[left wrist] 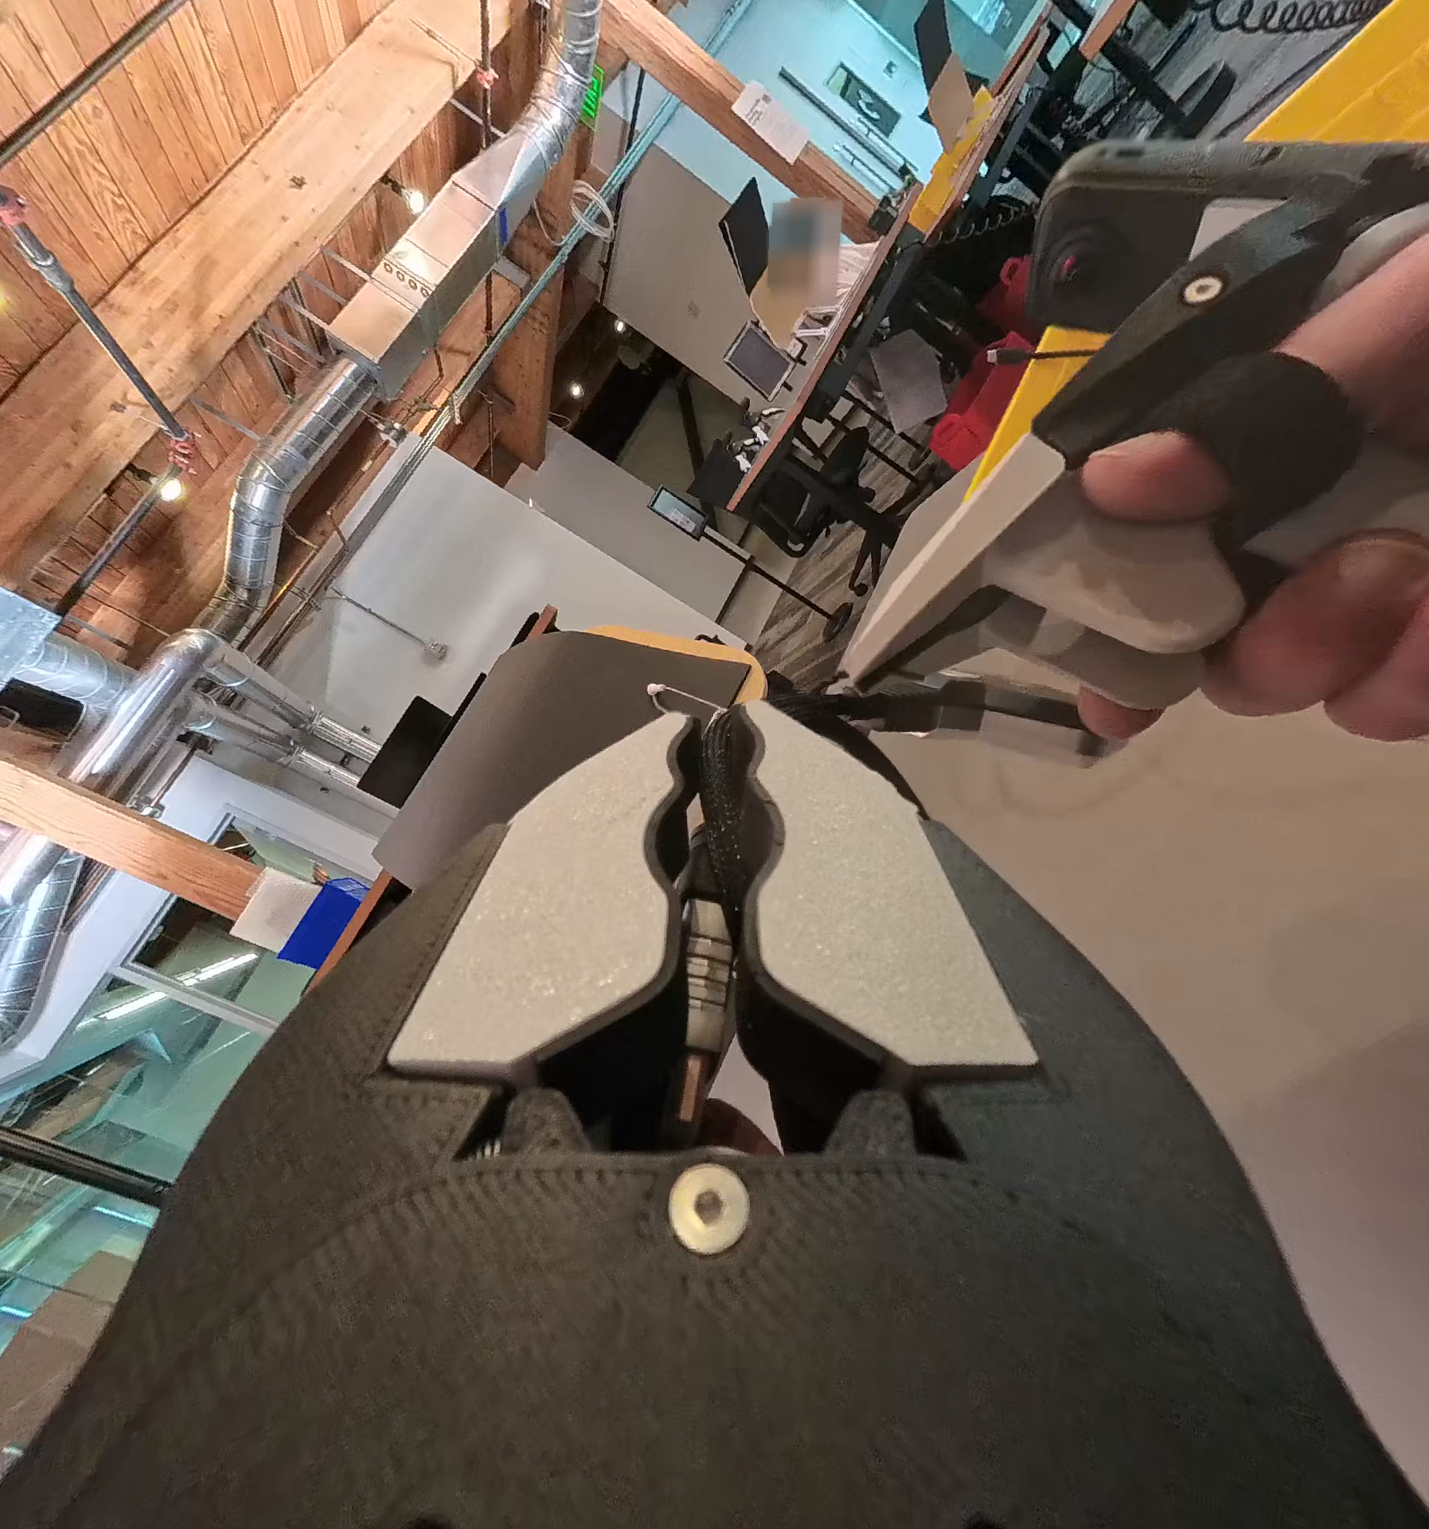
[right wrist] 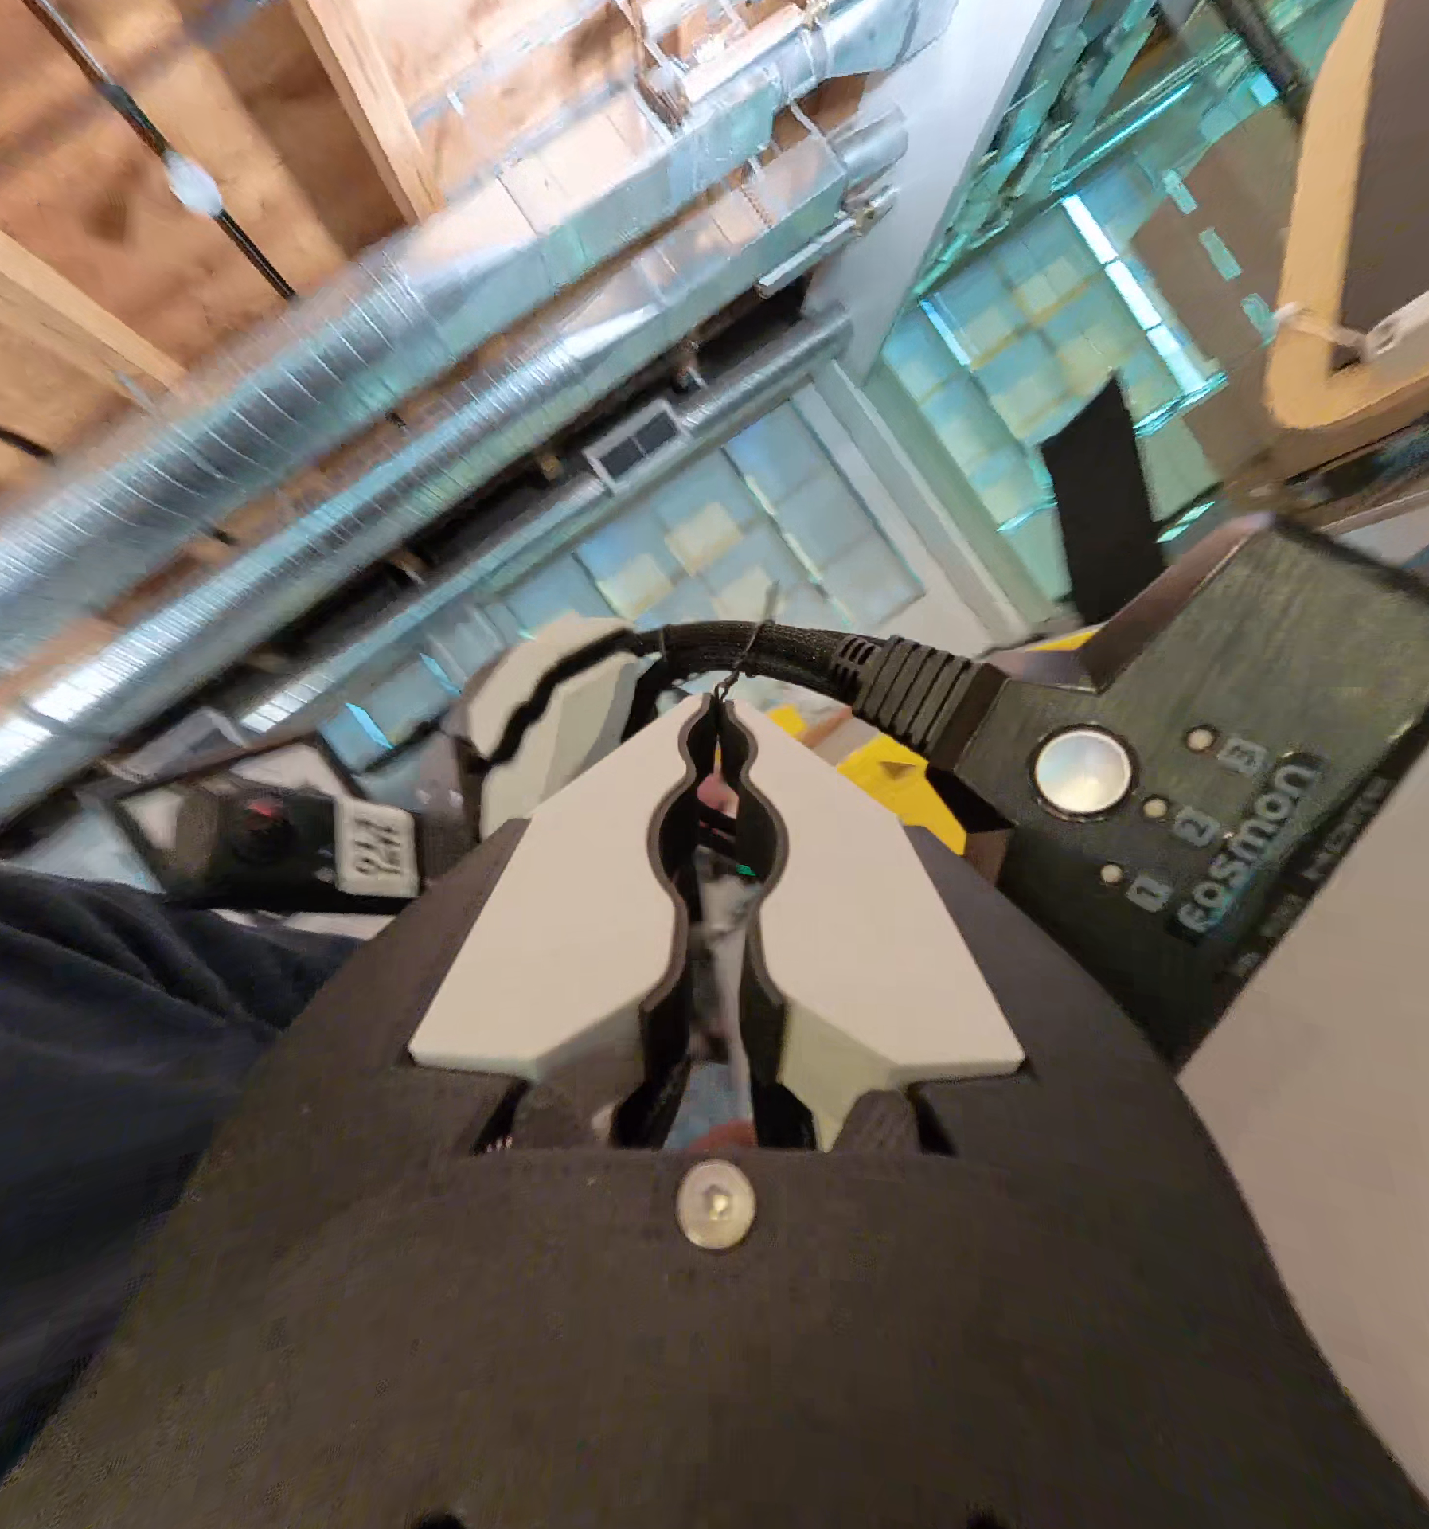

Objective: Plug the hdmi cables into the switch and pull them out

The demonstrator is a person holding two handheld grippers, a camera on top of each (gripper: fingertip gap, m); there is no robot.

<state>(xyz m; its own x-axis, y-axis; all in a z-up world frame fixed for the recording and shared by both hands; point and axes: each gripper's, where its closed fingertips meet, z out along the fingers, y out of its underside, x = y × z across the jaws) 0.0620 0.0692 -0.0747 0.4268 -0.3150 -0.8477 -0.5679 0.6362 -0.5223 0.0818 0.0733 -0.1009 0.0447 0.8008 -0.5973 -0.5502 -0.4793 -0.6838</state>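
My left gripper [left wrist: 715, 728] is shut on a black braided hdmi cable [left wrist: 723, 794]. The cable's metal plug [left wrist: 707, 951] sits deeper between the jaws. The cable runs right to the black switch [left wrist: 951, 713], seen edge-on. In the right wrist view the switch [right wrist: 1240, 745], with a round silver button [right wrist: 1083, 769], lies at the right, and the braided cable [right wrist: 777, 654] enters its corner. My right gripper [right wrist: 715, 711] is shut on a pale, blurred thing that looks like a cable plug. It is just left of the switch. The left gripper [right wrist: 529, 728] shows behind it on the cable.
A hand [left wrist: 1356, 538] holds the right gripper [left wrist: 851, 683] over the pale grey table [left wrist: 1190, 910]. A dark board [left wrist: 562, 745] lies at the table's far edge. Yellow bins [left wrist: 1389, 74] and desks stand behind. Ducts and wooden beams are overhead. Tip to tip, the grippers are about 4 centimeters apart. About 8 centimeters separates my right fingertips from the round silver button [right wrist: 1083, 769]. From the right gripper's tips to the switch [right wrist: 1240, 745] is close to 9 centimeters.
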